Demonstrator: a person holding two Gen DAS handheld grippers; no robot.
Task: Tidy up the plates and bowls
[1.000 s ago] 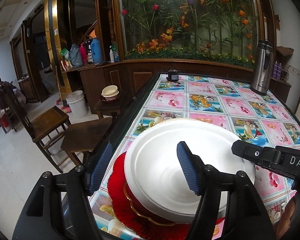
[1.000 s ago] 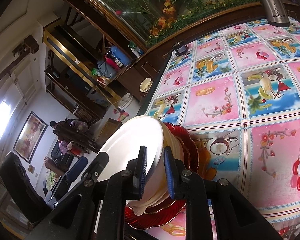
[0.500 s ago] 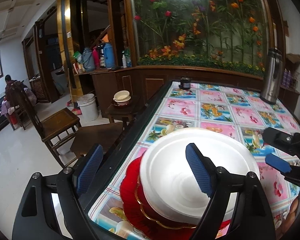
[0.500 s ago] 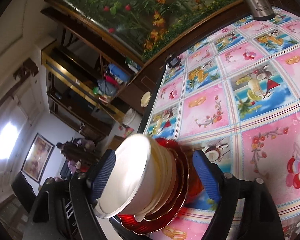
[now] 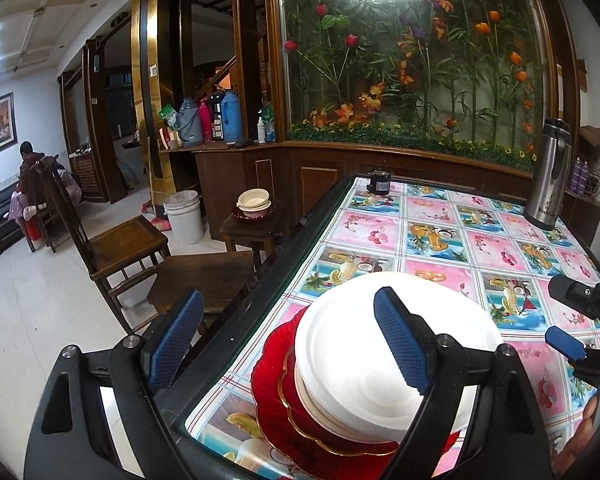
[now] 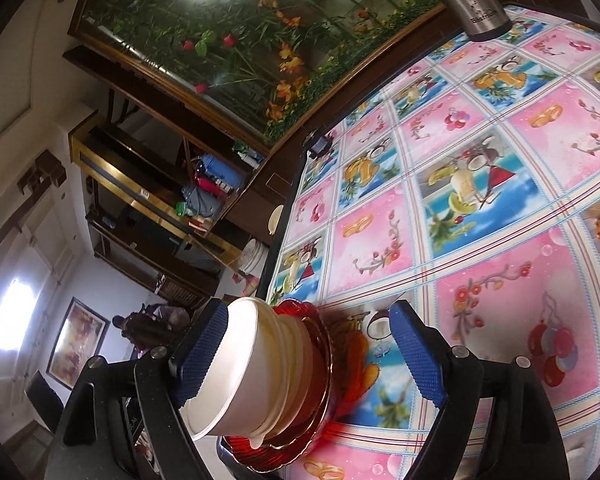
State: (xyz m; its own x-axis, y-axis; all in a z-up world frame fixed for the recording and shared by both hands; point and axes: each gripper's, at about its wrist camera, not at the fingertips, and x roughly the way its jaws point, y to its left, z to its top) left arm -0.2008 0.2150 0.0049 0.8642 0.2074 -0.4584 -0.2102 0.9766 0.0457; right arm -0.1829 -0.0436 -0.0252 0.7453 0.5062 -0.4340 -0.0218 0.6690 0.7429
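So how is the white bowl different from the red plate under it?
The white bowl is deep and plain; the red plate is flat, see-through and ribbed. The bowl sits on top of the stack, while the red plate lies at the bottom, on the table. The plate spreads wider than the bowl. Both are round and in one stack.

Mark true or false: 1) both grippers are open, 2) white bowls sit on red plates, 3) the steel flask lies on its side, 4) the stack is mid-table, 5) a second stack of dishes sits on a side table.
1) Left gripper and right gripper are open: true.
2) White bowls sit on red plates: true.
3) Steel flask lies on its side: false, it stands upright.
4) Stack is mid-table: false, it sits at the table's near left edge.
5) Second stack on side table: true.
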